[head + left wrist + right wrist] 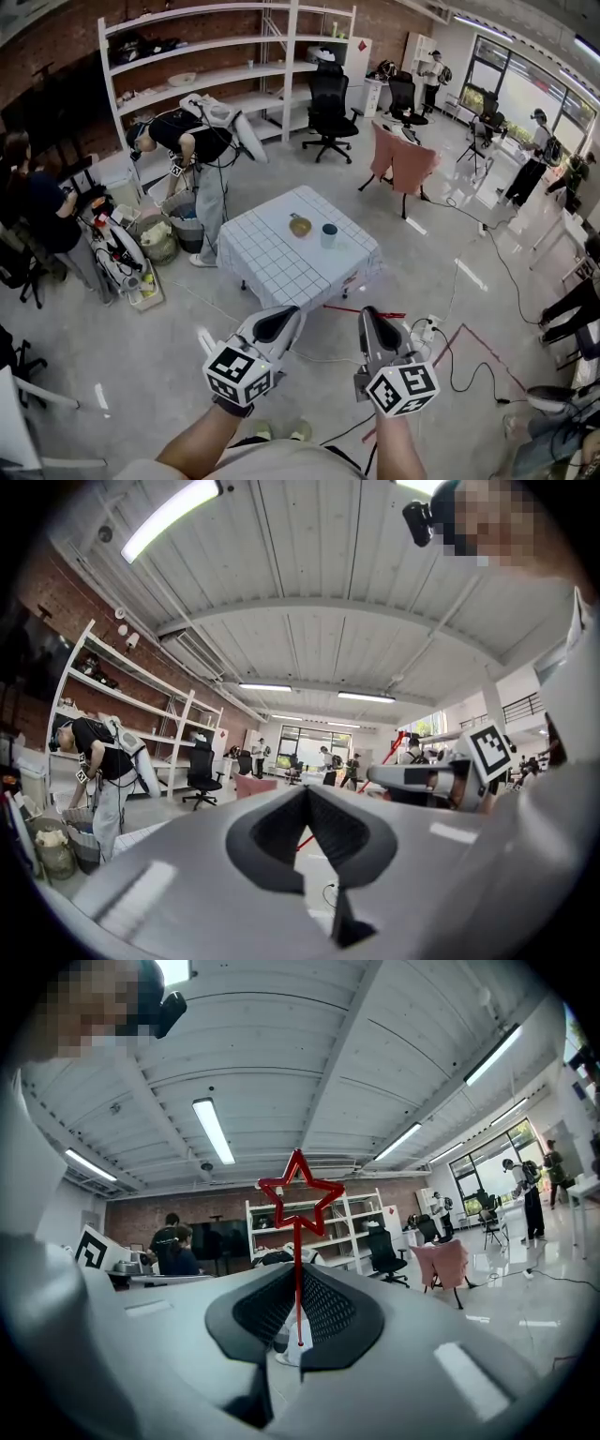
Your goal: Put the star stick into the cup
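Note:
In the right gripper view a thin red stick topped with an open red star (300, 1194) stands up from between the dark pads, and my right gripper (298, 1283) is shut on its lower end. The head view shows a small teal cup (329, 235) upright on the white checked table (281, 267), far ahead of both grippers. My right gripper (368, 315) and left gripper (287, 315) are held side by side over the floor, short of the table's near edge. The left gripper (307, 794) has its jaws together with nothing between them.
A round yellow-green object (300, 225) lies on the table left of the cup. Black cables and a power strip (428, 325) lie on the floor to the right. A person (192, 150) bends over bins left of the table. Office chairs (328, 108) and a white shelf (225, 66) stand behind.

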`<state>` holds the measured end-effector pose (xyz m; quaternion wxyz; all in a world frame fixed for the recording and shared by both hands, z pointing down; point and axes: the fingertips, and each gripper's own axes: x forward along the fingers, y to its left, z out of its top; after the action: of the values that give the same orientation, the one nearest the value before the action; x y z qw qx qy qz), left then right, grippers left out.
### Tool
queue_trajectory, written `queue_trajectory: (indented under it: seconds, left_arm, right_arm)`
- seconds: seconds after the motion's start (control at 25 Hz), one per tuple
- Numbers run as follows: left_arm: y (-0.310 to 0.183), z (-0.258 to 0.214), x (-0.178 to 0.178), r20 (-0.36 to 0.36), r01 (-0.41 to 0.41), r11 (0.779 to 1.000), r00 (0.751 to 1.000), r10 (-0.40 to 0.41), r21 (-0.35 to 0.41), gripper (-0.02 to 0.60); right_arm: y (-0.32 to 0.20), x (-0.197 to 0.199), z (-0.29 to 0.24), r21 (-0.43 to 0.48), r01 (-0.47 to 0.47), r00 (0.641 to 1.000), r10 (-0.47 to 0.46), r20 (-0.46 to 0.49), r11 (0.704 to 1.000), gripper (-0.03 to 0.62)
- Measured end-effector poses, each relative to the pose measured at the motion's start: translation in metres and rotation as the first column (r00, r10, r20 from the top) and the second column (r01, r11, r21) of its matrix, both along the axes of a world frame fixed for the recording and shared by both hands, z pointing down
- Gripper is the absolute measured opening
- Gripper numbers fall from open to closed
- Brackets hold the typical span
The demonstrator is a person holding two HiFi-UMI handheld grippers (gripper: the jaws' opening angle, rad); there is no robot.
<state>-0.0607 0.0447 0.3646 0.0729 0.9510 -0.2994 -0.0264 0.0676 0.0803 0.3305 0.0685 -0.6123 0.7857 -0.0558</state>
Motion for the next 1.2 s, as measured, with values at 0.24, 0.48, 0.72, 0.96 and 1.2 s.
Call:
queue_trajectory:
  seconds: [0.24,0.48,0.72,0.96,1.2]
  left_arm:
    - [-0.012,0.002,0.0,0.007,0.023,1.0,1.0,-0.023,-0.005,0.005]
    - [-0.019,0.007,0.019,0.009,0.035,0.999,0.999,-0.035,-0.001,0.005]
    - [-0.022,0.01,0.033,0.009,0.047,0.999,0.999,-0.047,-0.008,0.005]
    - [-0.033,0.02,0.046,0.03,0.055,0.998,0.998,-0.054,-0.01,0.005]
    - [-0.055,0.027,0.052,0.035,0.061,0.998,0.998,-0.061,-0.021,0.005]
  right_arm:
    - [-0.01,0.006,0.002,-0.004,0.003,1.0,-0.003,0.001,1.0,0.029]
    - [-0.016,0.026,0.007,0.005,0.008,1.0,-0.008,-0.003,1.0,0.029]
    - [-0.022,0.045,0.013,-0.008,0.014,1.0,-0.014,0.021,1.0,0.029]
    - [-0.032,0.058,0.026,-0.027,0.017,0.999,-0.016,0.036,1.0,0.029]
    - [-0.057,0.061,0.03,-0.047,0.02,0.999,-0.018,0.033,0.999,0.029]
